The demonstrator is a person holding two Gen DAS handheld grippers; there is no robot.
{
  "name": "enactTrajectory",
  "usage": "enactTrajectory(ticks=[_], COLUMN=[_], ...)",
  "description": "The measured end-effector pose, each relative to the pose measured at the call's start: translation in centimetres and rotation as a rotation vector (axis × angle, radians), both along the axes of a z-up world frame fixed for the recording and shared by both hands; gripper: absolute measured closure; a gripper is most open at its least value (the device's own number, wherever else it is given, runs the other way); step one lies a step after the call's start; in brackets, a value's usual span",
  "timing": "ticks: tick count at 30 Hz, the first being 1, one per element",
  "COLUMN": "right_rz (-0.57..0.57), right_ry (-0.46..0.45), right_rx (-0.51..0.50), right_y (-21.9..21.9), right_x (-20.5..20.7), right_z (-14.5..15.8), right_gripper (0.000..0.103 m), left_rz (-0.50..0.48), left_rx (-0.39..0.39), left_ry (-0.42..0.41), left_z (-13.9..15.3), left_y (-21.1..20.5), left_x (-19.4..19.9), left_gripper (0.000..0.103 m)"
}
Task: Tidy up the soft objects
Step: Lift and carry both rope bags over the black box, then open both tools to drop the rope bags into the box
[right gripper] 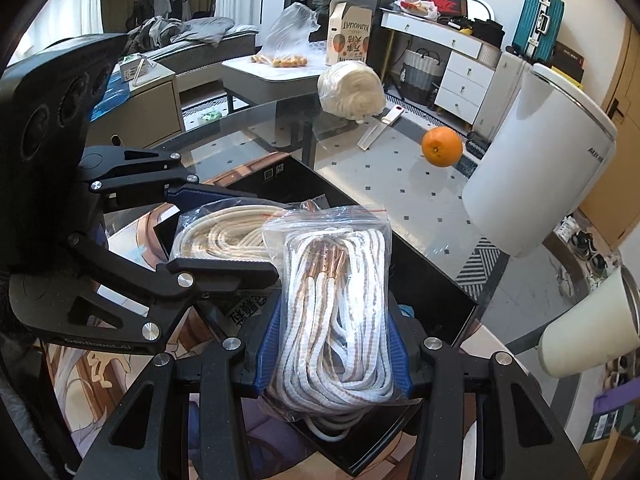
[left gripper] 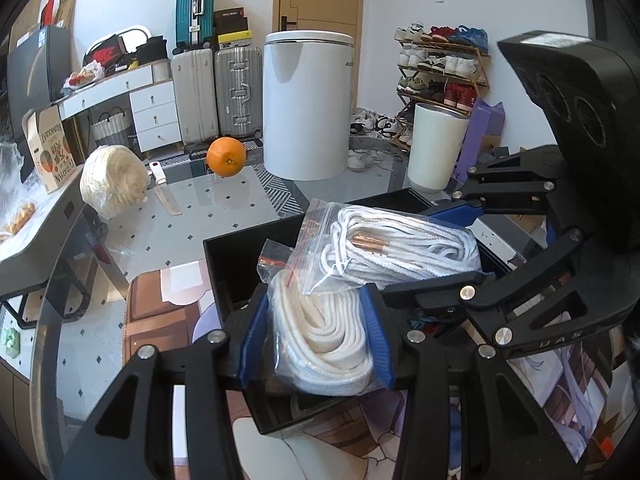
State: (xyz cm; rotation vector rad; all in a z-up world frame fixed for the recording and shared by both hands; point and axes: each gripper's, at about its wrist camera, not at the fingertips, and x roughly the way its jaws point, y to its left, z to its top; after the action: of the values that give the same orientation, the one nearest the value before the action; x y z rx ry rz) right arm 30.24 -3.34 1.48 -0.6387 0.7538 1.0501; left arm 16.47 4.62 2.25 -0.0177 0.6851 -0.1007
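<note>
1. Glass tabletop (left gripper: 248, 200) with a printed mat (left gripper: 160, 308) underneath carries a black box (left gripper: 224, 264), where the bagged cords seem meant to be gathered.
2. Inside the left gripper (left gripper: 316, 336), a bag of cream rope (left gripper: 320, 332) sits squeezed between the blue pads (left gripper: 252, 340), hanging over the box's near side; gripped there, I judge, to lower it in.
3. Clamped in the right gripper (right gripper: 336, 344) is a bag of white laces (right gripper: 336, 320) with copper tips, poised above the box beside the cream bag and overlapping it.
4. Farther off lie a wrapped yarn ball (left gripper: 112, 184), a knife (left gripper: 166, 192) and an orange (left gripper: 226, 157), well apart from both grippers.
</note>
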Motion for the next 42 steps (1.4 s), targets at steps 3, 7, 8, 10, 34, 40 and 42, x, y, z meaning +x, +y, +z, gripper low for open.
enactTrajectory(ticks=[3,7,8,10,34,40,42], right_rz=[-0.002,0.004,0.006,-0.004,-0.152,-0.233,-0.253], right_ry=[-0.001,-0.017,-0.027,-0.058,-0.085,-0.095,-0.086], right_rx=[-0.003,0.003,0.004,0.015,0.144,0.223,0.263], right_y=[0.2,-0.2,-0.5,-1.2,-5.1,-7.0,-7.7], right_x=[0.2,-0.1,-0.4,-0.7,-2.5,-4.4,-5.2], right_z=[-0.2,0.2,0.3,0.8,2.0,1.9,1.7], right_gripper=[0.056,0.047,0.04,0.034,0.018,0.002,0.001], left_rz=[-0.009,-0.029,-0.024,-0.013,0.117,0.126,0.127], left_rx=[0.001,-0.029,-0.031,-0.033,-0.042,-0.025,-0.012], left_ry=[-0.001,0.007,0.005,-0.008,-0.038,-0.123,-0.153], left_z=[0.0,0.4,0.6,0.9,0.5,1.6,1.8], left_y=[-0.1,-0.2,-0.1,0.0,2.5,1.5,1.1], left_x=[-0.1,-0.6,-0.9,-1.4,-4.0,-6.3,-7.0], left_gripper=[0.05,0.037,0.035,0.031,0.017,0.001,0.0])
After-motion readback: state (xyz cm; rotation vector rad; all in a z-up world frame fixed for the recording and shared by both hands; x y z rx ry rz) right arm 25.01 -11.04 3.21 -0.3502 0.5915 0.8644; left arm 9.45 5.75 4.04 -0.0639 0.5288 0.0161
